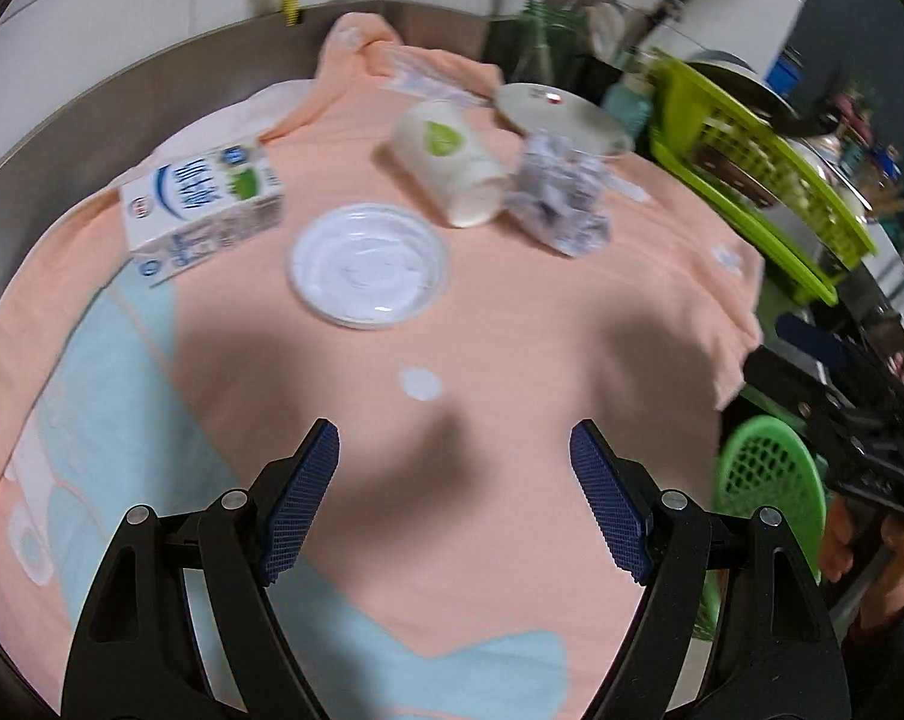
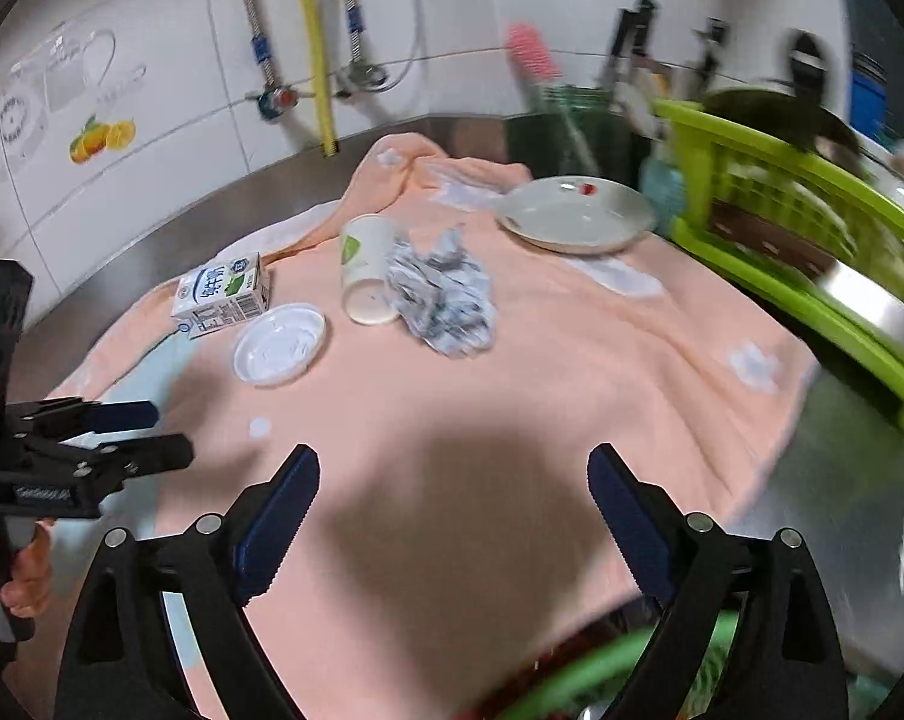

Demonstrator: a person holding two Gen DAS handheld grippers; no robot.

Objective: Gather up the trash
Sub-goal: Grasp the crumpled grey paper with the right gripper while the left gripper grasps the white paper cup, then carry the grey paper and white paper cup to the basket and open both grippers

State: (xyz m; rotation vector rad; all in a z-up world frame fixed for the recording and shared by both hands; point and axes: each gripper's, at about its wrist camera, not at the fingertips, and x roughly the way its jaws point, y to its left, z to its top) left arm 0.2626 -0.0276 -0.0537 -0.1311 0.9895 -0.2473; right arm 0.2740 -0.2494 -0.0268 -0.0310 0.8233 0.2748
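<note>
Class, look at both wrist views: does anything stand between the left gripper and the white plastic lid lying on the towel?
Nothing visible does. The left gripper is open above bare peach towel, and the white plastic lid lies straight ahead. The milk carton and paper cup sit off to either side.

Milk carton (image 1: 203, 207), plastic lid (image 1: 369, 265), tipped cup (image 1: 449, 162), crumpled paper (image 1: 562, 198) on towel
</note>
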